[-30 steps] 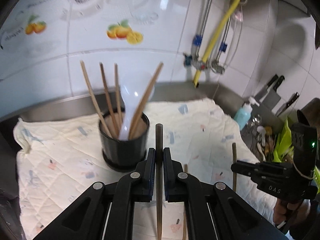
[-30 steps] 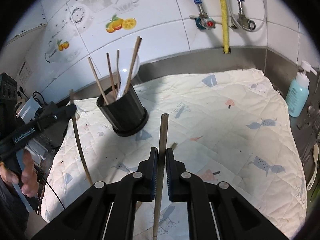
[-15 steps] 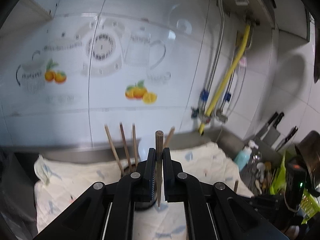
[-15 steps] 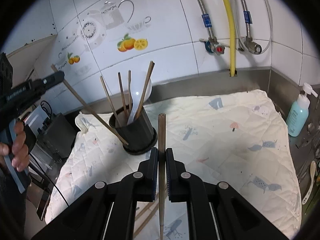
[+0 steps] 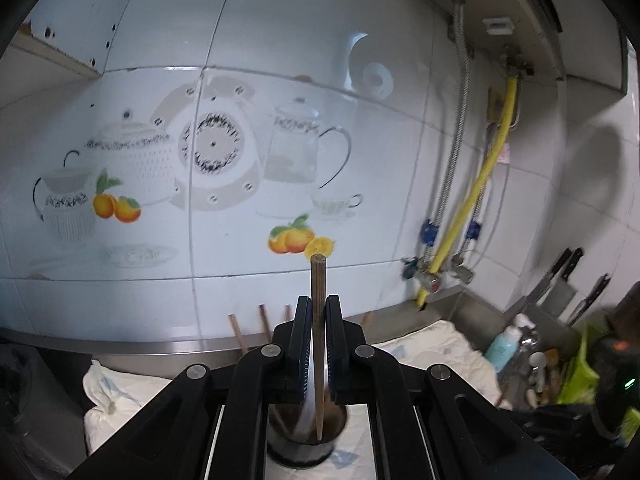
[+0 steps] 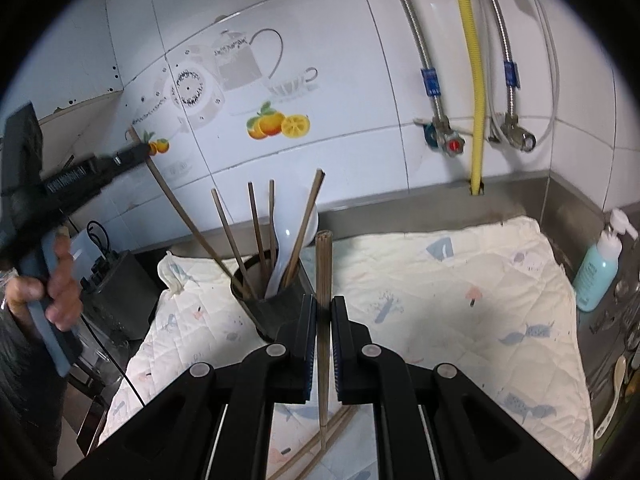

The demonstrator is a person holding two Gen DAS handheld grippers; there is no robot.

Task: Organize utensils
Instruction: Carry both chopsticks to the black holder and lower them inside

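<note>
Both slim wooden chopsticks [image 5: 318,344] [image 6: 323,320] clamped, round black holder [image 6: 276,312]

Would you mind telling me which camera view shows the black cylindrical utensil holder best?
The right wrist view shows the black cylindrical utensil holder best: its rim, wall and the wooden chopsticks and white plastic spoon standing in it are visible. The left wrist view shows only part of the holder, between the left gripper arms, somewhat blurred.
</note>
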